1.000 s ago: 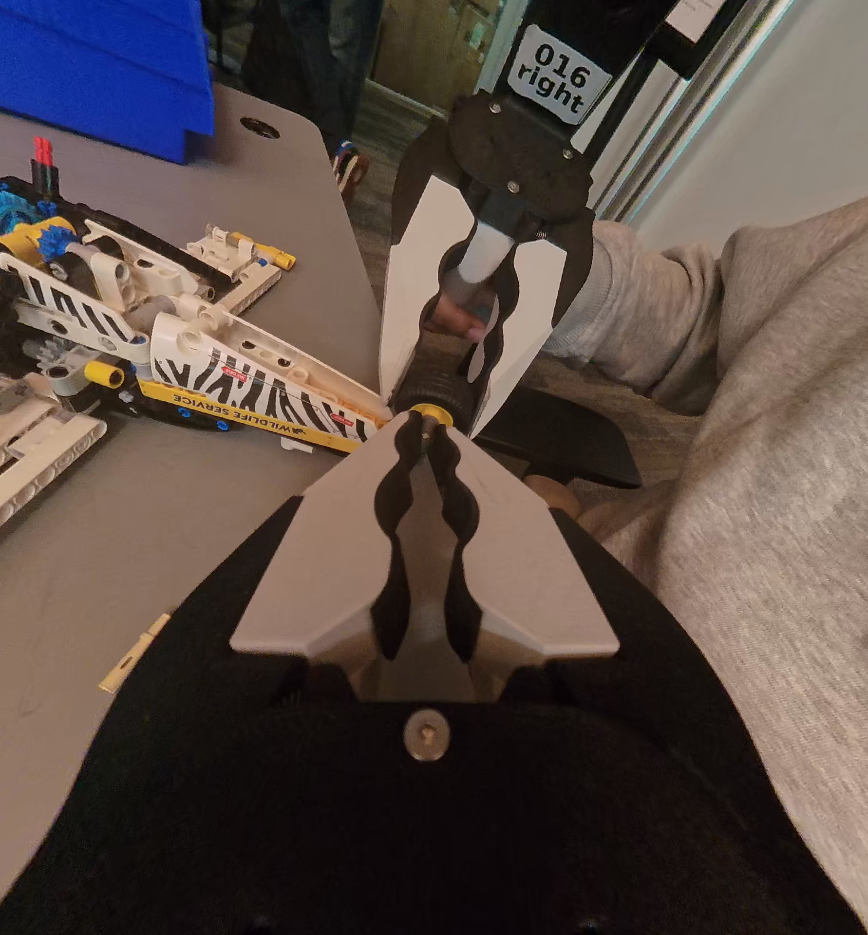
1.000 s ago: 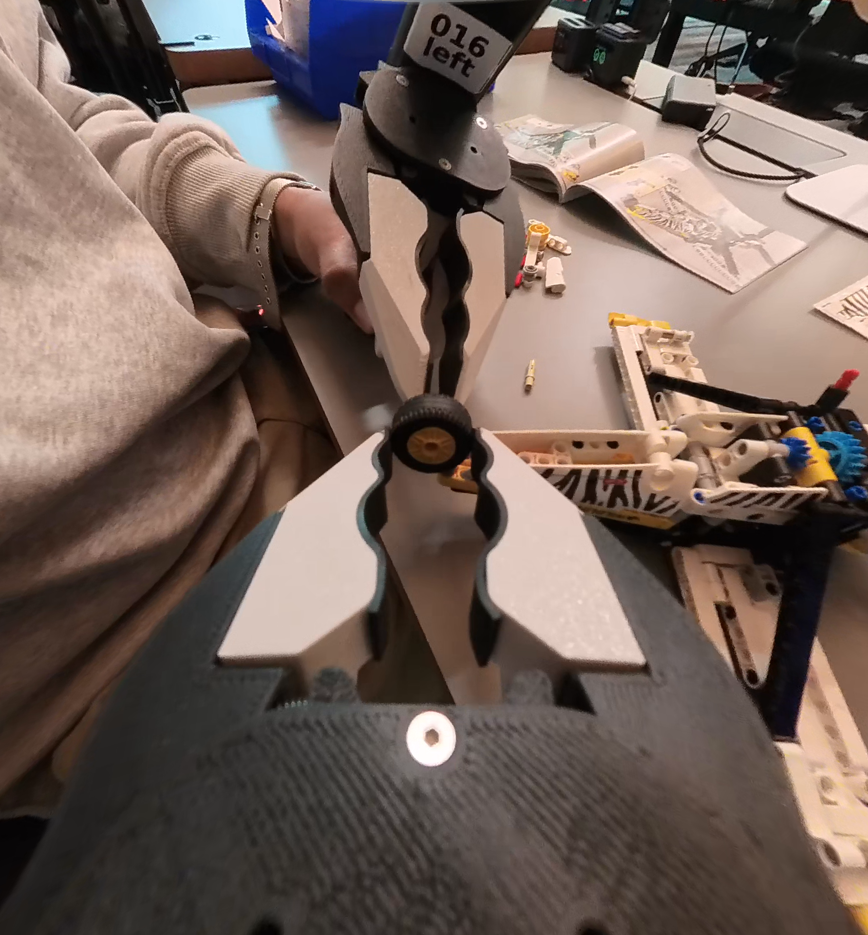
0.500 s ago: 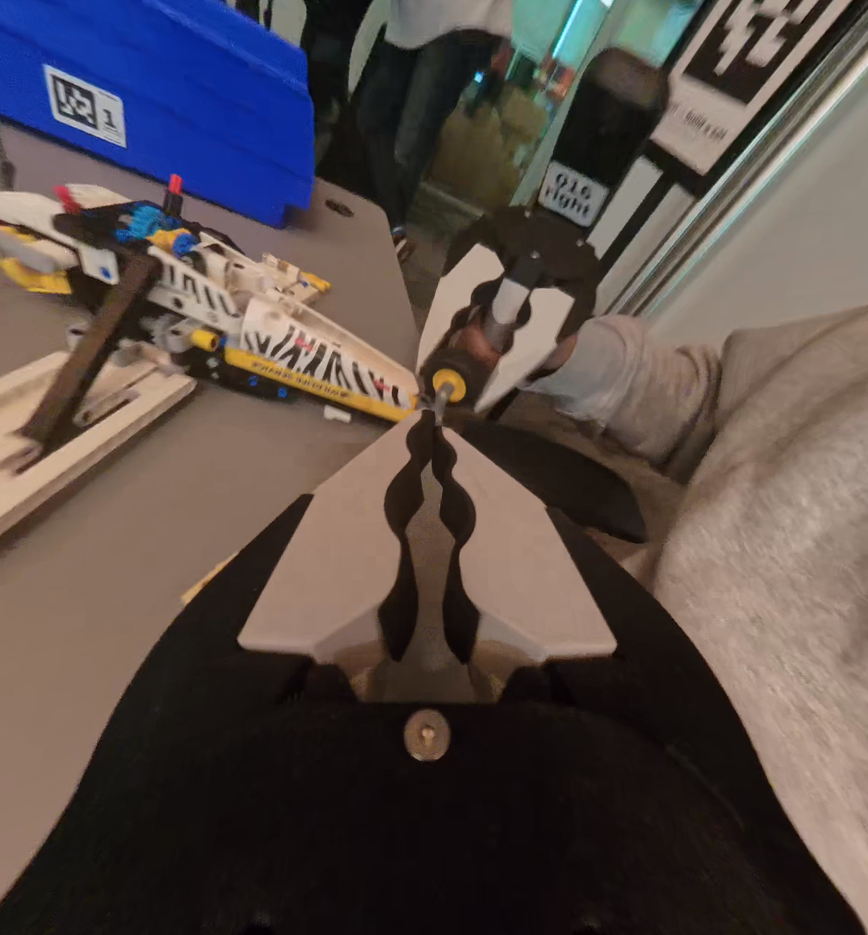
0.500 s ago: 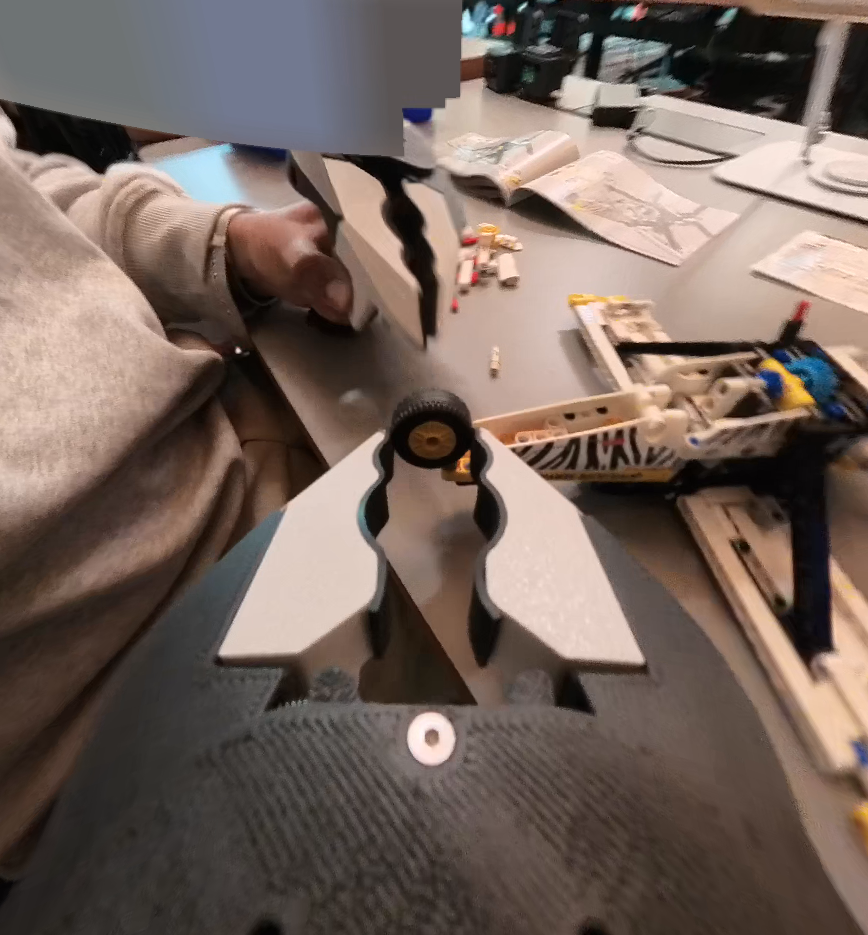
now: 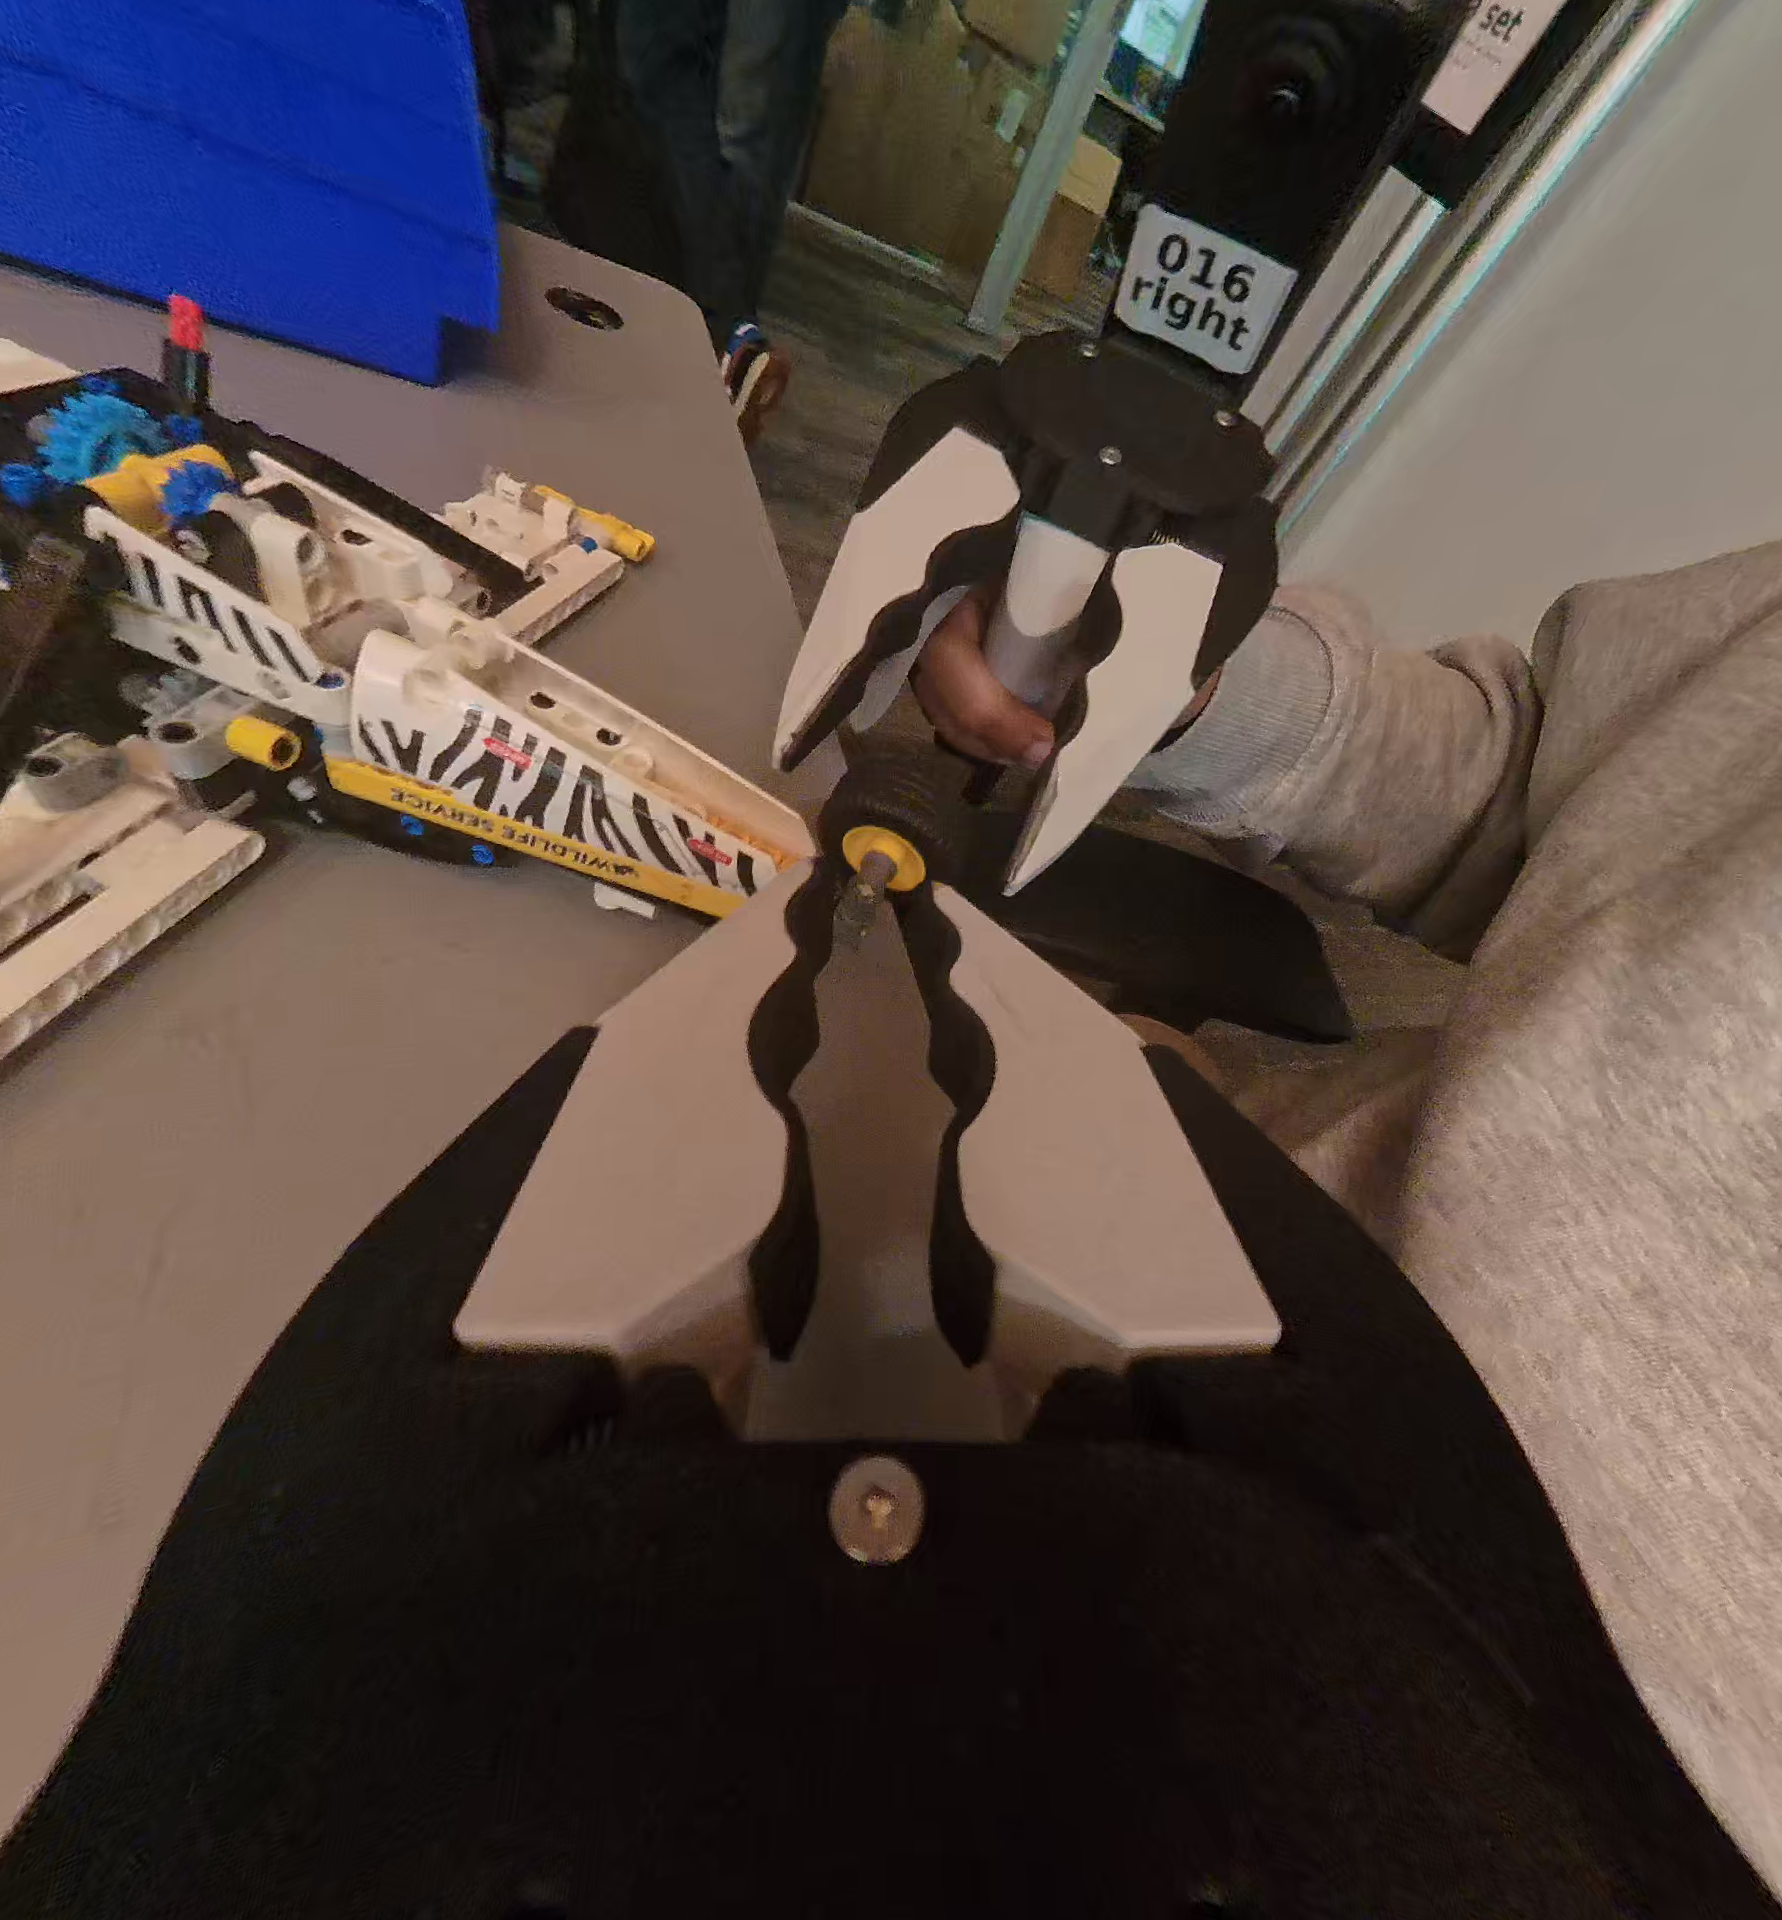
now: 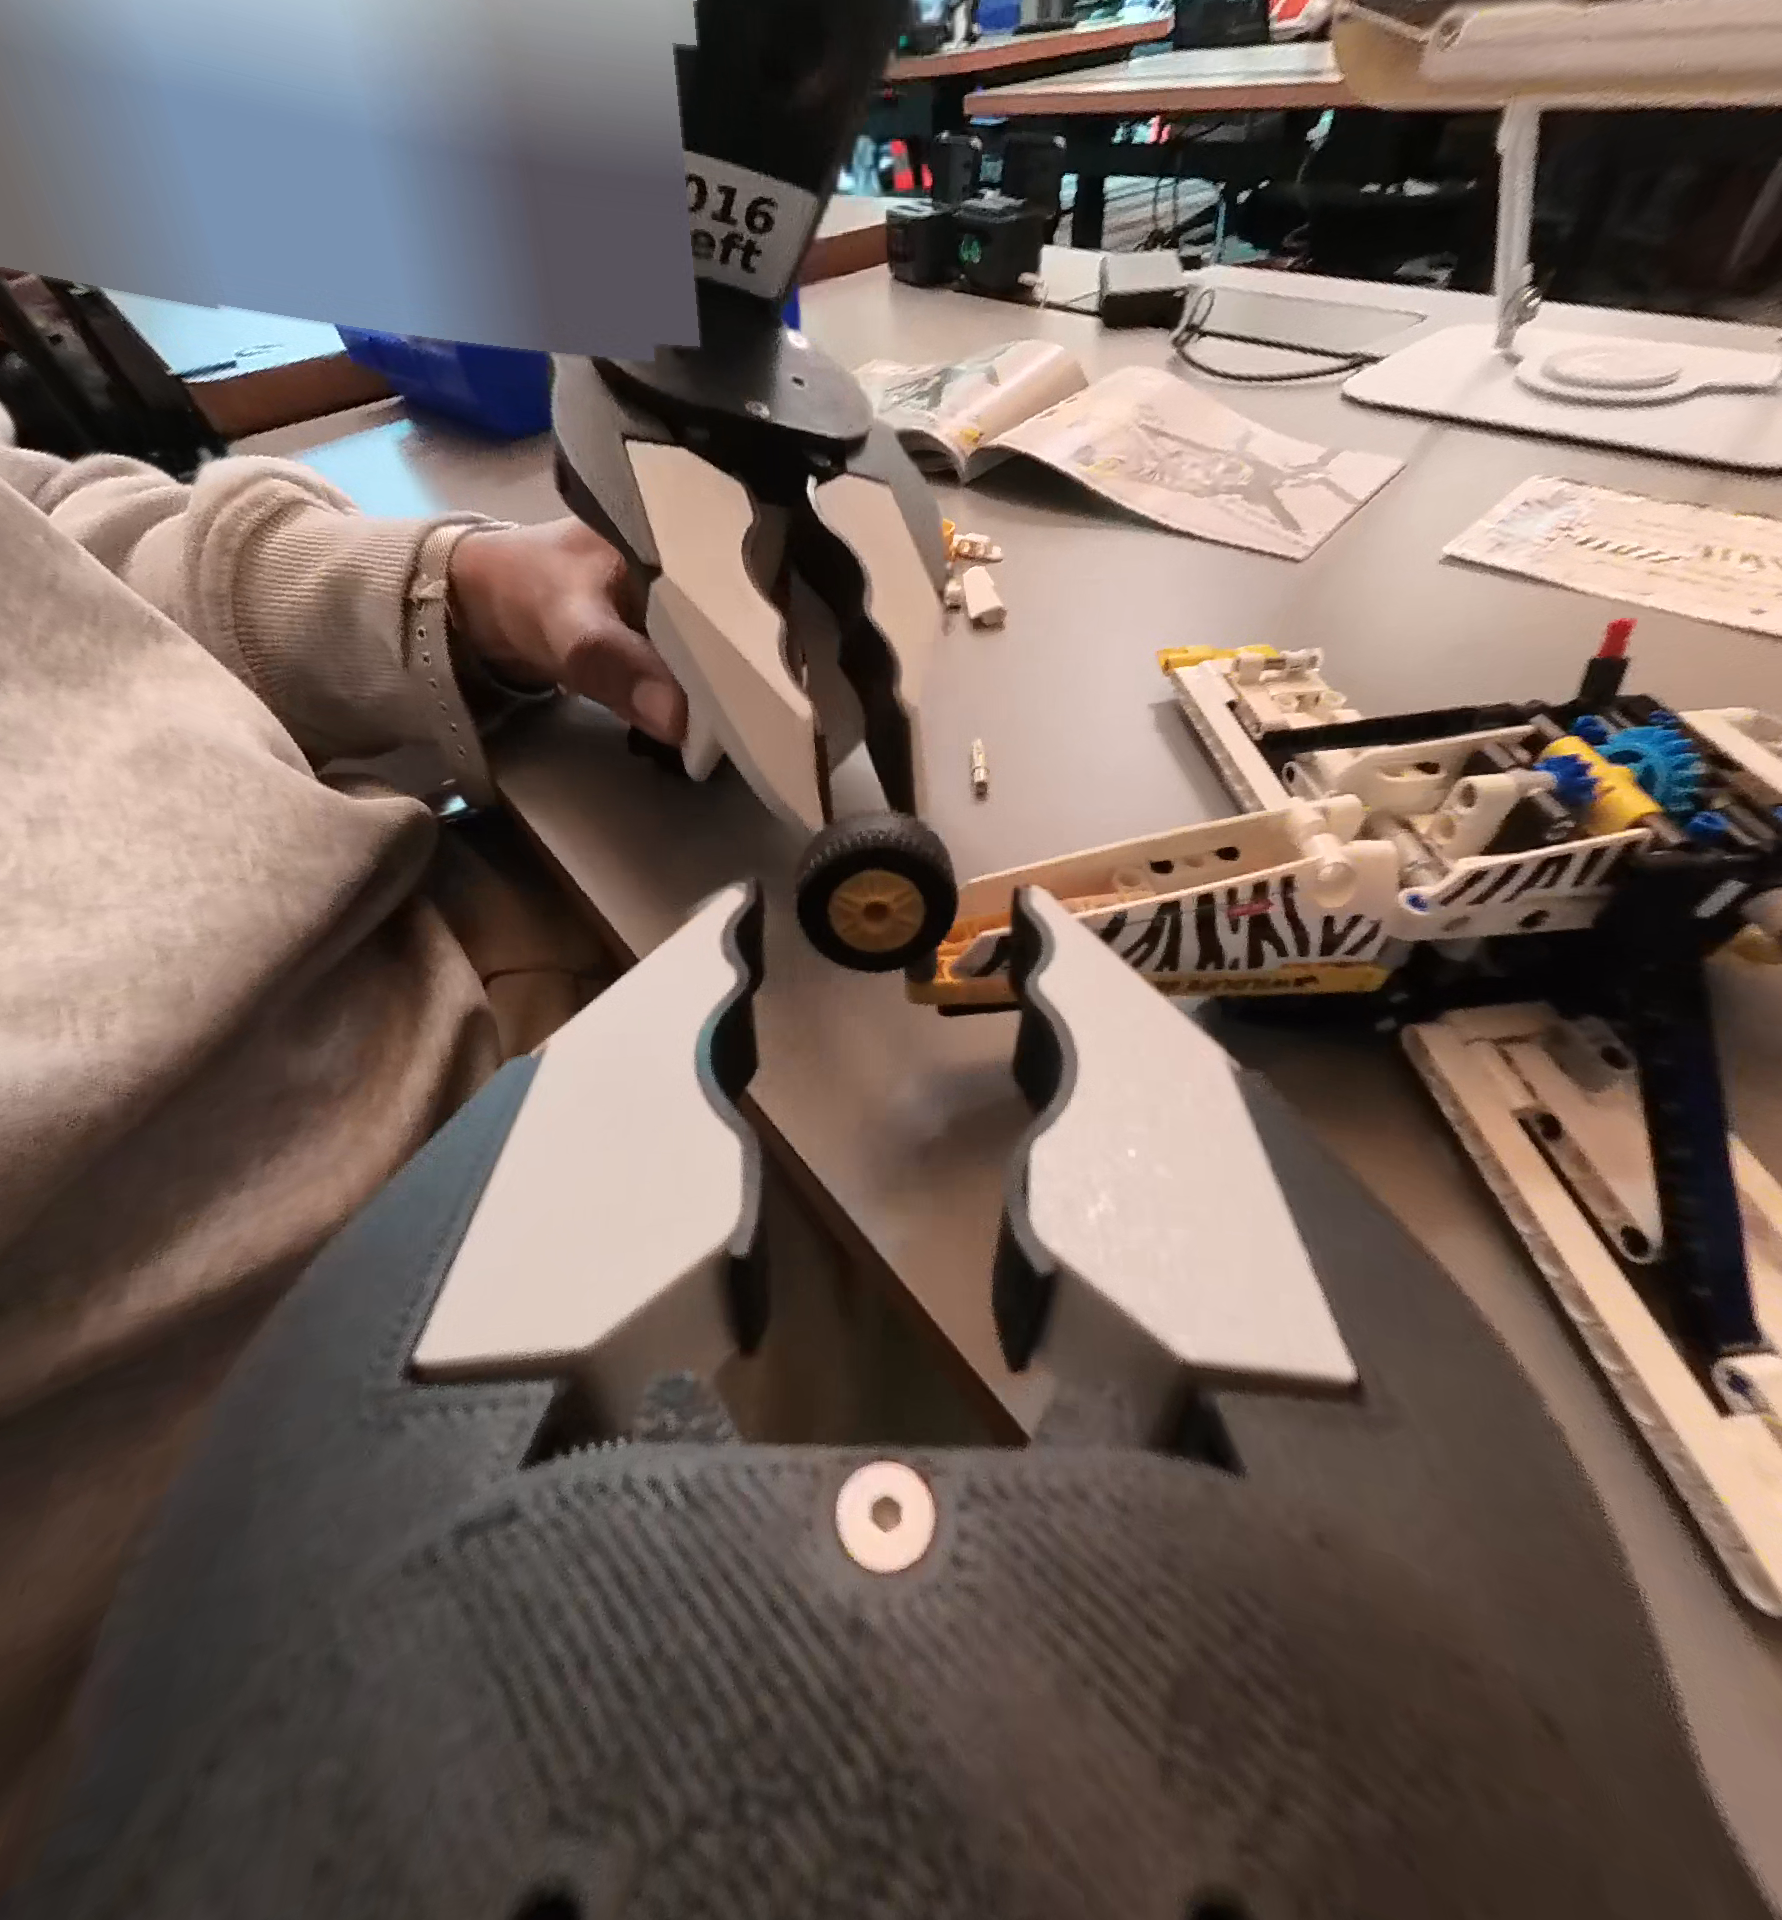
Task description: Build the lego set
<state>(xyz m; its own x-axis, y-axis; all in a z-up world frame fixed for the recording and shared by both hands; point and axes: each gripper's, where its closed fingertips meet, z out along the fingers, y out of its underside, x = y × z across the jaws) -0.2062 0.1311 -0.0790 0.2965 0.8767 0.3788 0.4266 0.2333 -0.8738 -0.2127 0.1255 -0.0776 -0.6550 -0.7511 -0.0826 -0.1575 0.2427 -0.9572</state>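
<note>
**Left gripper pinched tight, right one spread wide**

The left gripper has its fingers nearly together at the tips, clamped on a thin grey axle, and it points down and forward toward the other gripper. The right gripper faces it tip to tip with a wide gap between its fingers, gripping nothing. A hand in a beige sleeve wraps the left gripper's handle; another hand grips the right one's.

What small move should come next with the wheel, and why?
Probably draw the right gripper back: its jaws stand open, clear of the wheel, which hangs on the axle pinched by the left gripper.
</note>
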